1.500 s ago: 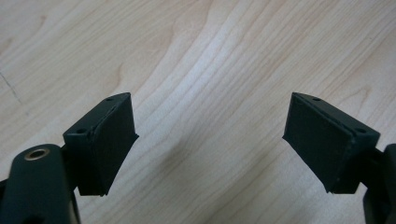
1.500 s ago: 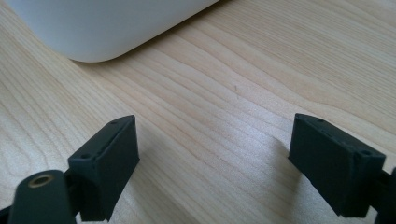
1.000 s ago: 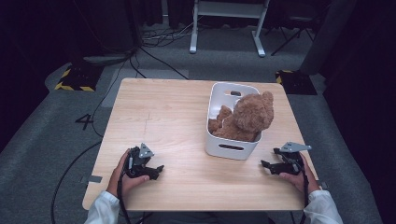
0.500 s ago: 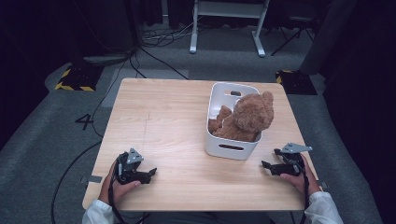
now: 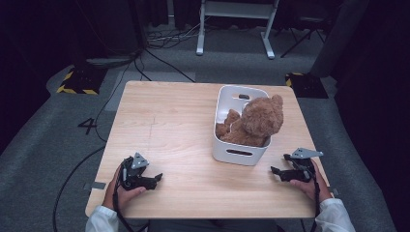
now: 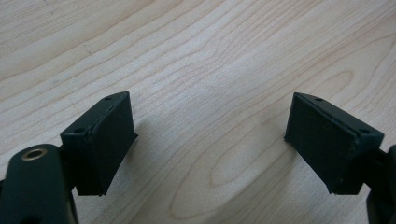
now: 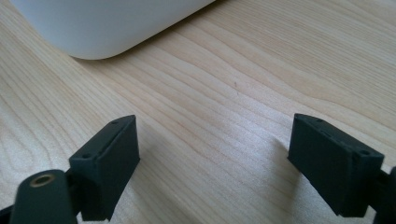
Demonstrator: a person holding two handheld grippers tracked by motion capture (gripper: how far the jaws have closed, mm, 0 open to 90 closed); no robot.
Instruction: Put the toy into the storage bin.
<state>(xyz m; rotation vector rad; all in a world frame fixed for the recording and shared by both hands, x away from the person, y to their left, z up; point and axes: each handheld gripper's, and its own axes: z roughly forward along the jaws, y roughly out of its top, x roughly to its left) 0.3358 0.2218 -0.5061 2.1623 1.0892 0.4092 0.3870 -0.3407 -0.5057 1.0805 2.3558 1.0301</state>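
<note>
The left gripper (image 5: 157,178) has slipped down and toward the lower left of the high view since a second earlier, while the right gripper (image 5: 276,171) has kept its place at the lower right. Between and beyond them, right of centre in that frame, a white basket (image 5: 240,154) stands on the pale wooden table (image 5: 169,121) with a brown teddy bear (image 5: 256,121) seated inside, its head rising above the rim. The basket sits near the right gripper, up and to its left, and well apart from the left gripper. Around the table lies grey carpet, with black cables (image 5: 159,46) trailing at the upper left, a white frame stand (image 5: 234,26) at the top centre and yellow-and-black striped tape (image 5: 75,89) at the left. Both grippers rest low at the table's near edge, each held in a white-sleeved hand, jaws spread wide with nothing between them. The right gripper view adds a detail: a rounded corner of the basket (image 7: 107,28) in its upper left, just beyond the open jaws, above bare wood grain. The left gripper view has plain tabletop (image 6: 210,93) between its parted black pads.
</note>
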